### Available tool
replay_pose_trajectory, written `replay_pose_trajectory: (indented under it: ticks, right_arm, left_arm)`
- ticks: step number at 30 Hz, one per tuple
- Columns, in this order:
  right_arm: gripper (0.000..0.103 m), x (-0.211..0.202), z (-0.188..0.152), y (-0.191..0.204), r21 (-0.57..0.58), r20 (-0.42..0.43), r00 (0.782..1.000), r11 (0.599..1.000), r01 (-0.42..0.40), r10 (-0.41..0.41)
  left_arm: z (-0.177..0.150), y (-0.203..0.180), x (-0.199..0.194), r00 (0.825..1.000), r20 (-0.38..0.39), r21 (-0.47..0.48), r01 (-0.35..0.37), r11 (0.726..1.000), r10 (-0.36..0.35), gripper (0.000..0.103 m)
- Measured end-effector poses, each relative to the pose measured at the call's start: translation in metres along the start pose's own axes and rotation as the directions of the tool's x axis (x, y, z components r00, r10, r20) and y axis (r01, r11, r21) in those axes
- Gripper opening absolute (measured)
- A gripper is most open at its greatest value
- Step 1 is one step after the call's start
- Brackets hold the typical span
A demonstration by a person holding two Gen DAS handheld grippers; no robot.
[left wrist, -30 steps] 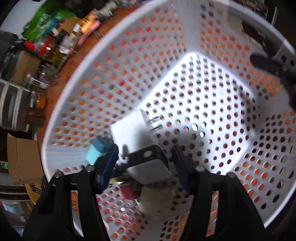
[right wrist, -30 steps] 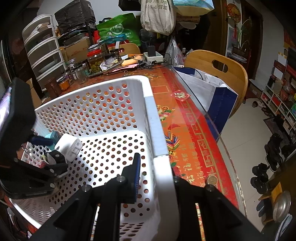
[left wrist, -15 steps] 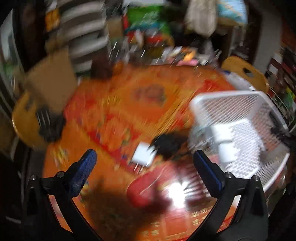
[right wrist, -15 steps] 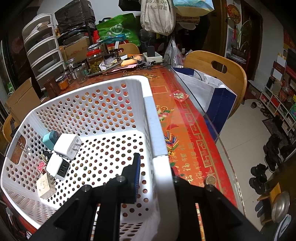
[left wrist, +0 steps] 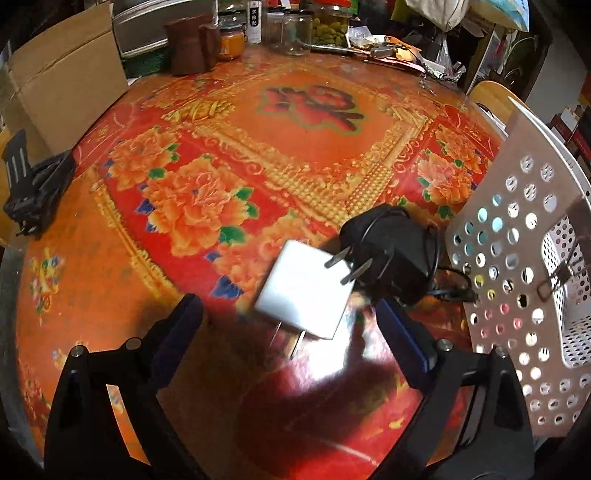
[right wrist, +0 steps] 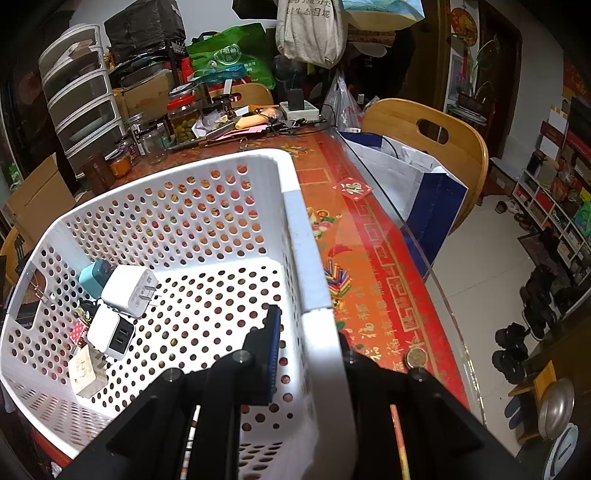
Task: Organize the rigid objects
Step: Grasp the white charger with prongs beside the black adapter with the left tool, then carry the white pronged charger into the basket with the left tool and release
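Note:
A white plug charger [left wrist: 303, 291] lies on the red flowered table [left wrist: 221, 177], prongs toward a black adapter with its cord [left wrist: 391, 251] just behind it. My left gripper [left wrist: 291, 328] is open and empty, its jaws either side of the white charger's near end. The white perforated basket [left wrist: 517, 258] stands at the right. My right gripper [right wrist: 306, 350] is shut on the basket's rim [right wrist: 314, 295]. Inside the basket lie a teal charger [right wrist: 94, 275], two white chargers [right wrist: 129, 286] and a small beige block [right wrist: 86, 373].
A cardboard box [left wrist: 62, 88] and a black clamp-like object [left wrist: 33, 188] sit at the table's left edge. Jars and clutter [left wrist: 295, 29] line the far side. A wooden chair [right wrist: 424, 147] and a paper bag [right wrist: 406, 173] stand beyond the table's right edge.
My left gripper has let go of a white charger in the basket, swung out and come down over the white charger on the table. The right gripper still holds the basket rim.

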State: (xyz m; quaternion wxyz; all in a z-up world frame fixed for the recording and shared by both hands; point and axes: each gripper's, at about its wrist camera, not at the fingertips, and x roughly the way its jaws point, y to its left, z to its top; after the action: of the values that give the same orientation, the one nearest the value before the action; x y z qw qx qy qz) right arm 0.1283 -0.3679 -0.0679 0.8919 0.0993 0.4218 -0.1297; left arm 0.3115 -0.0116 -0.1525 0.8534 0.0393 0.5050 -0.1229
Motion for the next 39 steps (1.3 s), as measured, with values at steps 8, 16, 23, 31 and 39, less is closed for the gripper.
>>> replay_pose_trajectory:
  ticks: [8,16,23,31,39]
  right_arm:
    - [0.015,0.0,0.0,0.001,-0.003,0.001,1.0,1.0,0.004,-0.004]
    - [0.015,0.0,0.0,0.001,-0.003,0.001,1.0,1.0,0.008,-0.008]
    - [0.015,0.0,0.0,-0.001,-0.003,0.0,1.0,1.0,0.013,-0.013]
    - [0.015,-0.001,0.0,-0.002,-0.008,0.002,1.0,1.0,0.013,-0.013]
    - [0.015,-0.001,-0.001,-0.001,-0.013,0.004,1.0,1.0,0.008,-0.008]
  left_arm:
    - [0.005,-0.01,0.01,0.999,0.027,0.037,-0.031,0.999,0.03,0.094]
    - [0.001,-0.007,0.003,0.995,0.095,0.039,-0.02,0.999,0.016,0.057]
    - [-0.005,-0.005,-0.013,0.978,0.184,0.016,-0.101,0.995,0.096,0.049]
    - [-0.005,0.017,-0.047,0.891,0.262,-0.056,-0.37,0.927,0.371,0.05]
    - [-0.006,0.035,-0.067,0.881,0.265,-0.088,-0.383,0.92,0.392,0.05]
